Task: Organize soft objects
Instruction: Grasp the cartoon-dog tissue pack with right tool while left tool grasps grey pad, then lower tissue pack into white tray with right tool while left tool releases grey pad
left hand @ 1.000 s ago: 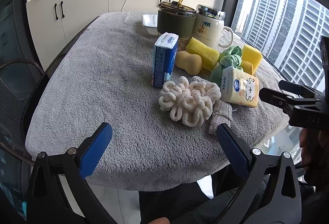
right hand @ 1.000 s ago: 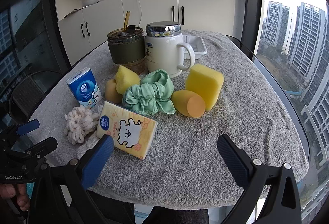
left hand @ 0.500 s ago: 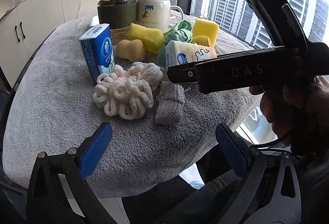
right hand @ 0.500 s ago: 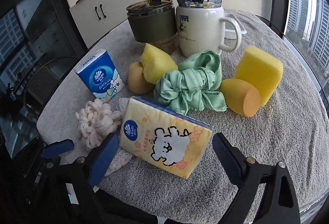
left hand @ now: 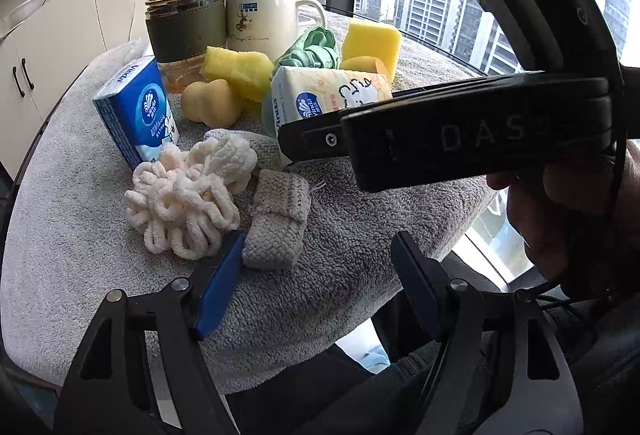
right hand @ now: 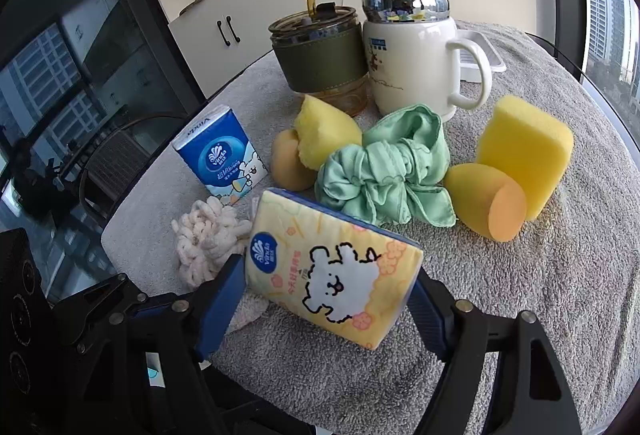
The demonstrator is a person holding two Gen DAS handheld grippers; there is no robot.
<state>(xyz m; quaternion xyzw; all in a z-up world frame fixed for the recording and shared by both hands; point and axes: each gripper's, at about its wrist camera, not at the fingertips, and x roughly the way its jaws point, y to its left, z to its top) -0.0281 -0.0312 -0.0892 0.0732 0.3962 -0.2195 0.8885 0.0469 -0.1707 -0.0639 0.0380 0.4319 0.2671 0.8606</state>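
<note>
My right gripper [right hand: 326, 309] has its blue fingers on both sides of the yellow tissue pack [right hand: 334, 275], closing on it; the pack also shows in the left wrist view [left hand: 328, 95]. My left gripper [left hand: 316, 287] is open, its left finger beside a grey knitted piece [left hand: 278, 225]. A cream chenille scrunchie [left hand: 188, 199] lies left of that piece. A blue tissue pack [right hand: 220, 155], a green scrunchie [right hand: 386, 171], yellow sponges [right hand: 524, 151] and tan makeup sponges [right hand: 486, 201] sit behind.
A grey towel [right hand: 540, 295] covers the round table. A green-sleeved straw tumbler [right hand: 320, 55], a lidded cream mug [right hand: 412, 51] and a white tray [right hand: 478, 59] stand at the back. The table edge is close to both grippers. The right gripper's body [left hand: 460, 131] crosses the left wrist view.
Both grippers moved forward toward the objects. The right gripper's fingers narrowed around the yellow tissue pack. The left gripper's fingers narrowed and reached the knitted piece.
</note>
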